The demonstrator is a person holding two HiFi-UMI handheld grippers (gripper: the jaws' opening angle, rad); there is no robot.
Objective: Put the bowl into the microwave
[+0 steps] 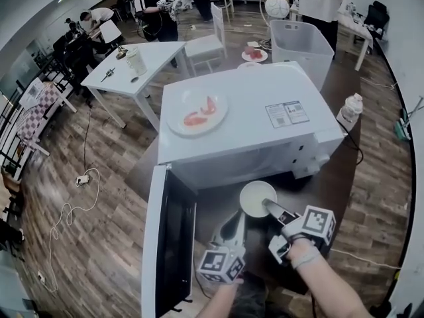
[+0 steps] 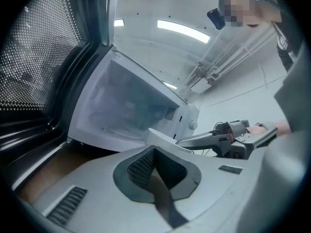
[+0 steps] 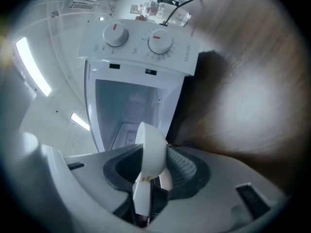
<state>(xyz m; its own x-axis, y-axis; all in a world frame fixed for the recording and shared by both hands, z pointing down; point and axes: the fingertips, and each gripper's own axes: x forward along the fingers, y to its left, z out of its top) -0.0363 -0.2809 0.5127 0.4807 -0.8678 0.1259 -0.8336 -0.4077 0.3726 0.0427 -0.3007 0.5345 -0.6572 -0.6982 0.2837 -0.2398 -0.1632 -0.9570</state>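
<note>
Just in front of the open mouth of the white box-shaped microwave [image 1: 265, 88]: small round white bowl [image 1: 257, 197], mouth up, looks empty. It is off the counter and not yet inside.

- Right gripper [image 1: 267, 206]: jaws part-way open and clamped on the bowl's rim, one jaw inside the rim and one outside. It carries the bowl alone. Its own view looks past the bowl into the pale, bare cavity [image 3: 129, 110].
- Left gripper [image 1: 237, 222]: just beside the right one, on the door side of the microwave. Jaws closed together with nothing between them.
- White microwave door with dark window [image 1: 165, 244]: swung fully open at the microwave's left, clear of the path.
- On top of the microwave: round white plate [image 1: 180, 102] with reddish food pieces, not part of this job.
- Dark brown counter [image 1: 344, 191] under the microwave.

Step in hand, as I judge it: carrying the bowl to the opening, with the insertion to come. The next move calls for a level push straight through the opening. The bowl must be kept upright and its rim clear of the frame. Then lower it onto the cavity floor before the jaws let go, and draw the gripper out without dragging the bowl.
</note>
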